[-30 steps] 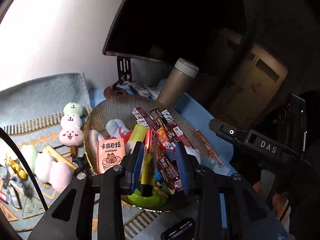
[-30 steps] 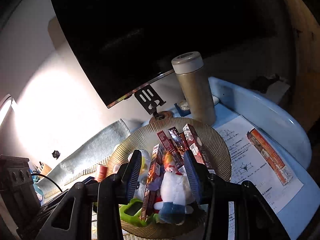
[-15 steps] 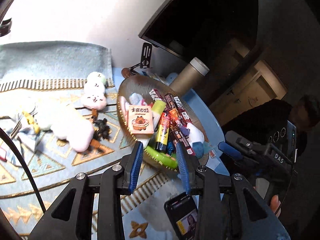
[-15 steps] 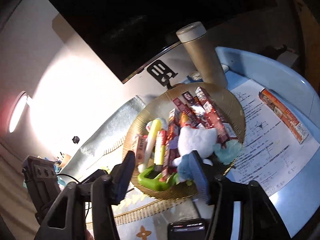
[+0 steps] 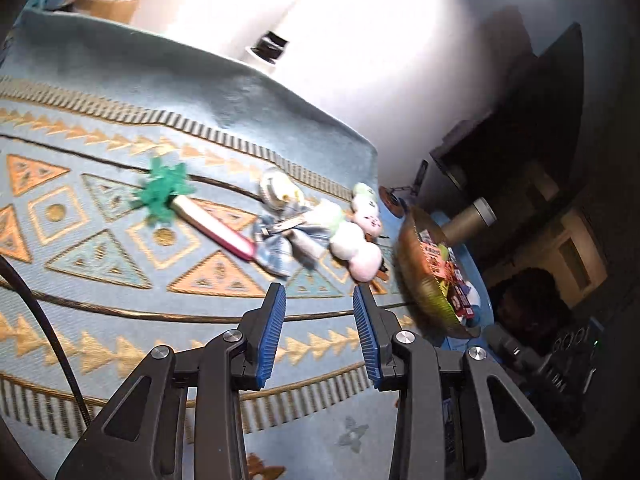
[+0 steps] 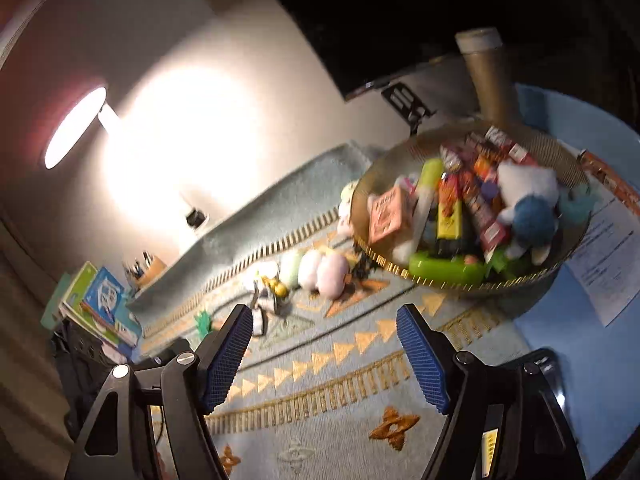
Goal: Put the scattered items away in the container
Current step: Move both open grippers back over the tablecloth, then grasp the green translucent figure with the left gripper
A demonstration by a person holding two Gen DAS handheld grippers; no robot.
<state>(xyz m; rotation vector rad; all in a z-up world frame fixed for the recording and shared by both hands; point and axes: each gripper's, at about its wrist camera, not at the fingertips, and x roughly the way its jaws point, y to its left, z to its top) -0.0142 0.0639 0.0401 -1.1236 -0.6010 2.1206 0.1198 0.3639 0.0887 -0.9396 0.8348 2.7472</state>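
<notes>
My left tongs (image 5: 319, 332), apart and empty, point at the toys (image 5: 352, 236) beside the bowl (image 5: 416, 280); my right tongs (image 6: 324, 356), empty, are opening for the next pick.

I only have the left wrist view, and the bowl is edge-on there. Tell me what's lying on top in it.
Observer: A white and blue plush lies on top of the pile, at the right side of the bowl.
Operator: Report the right gripper.
Observer: The right gripper hangs over the rug, short of the bowl. Its jaws are opening, with nothing between them.
Operator: Name what's past the bowl.
Observer: A printed sheet of paper lies on the blue table, right of the bowl.
</notes>
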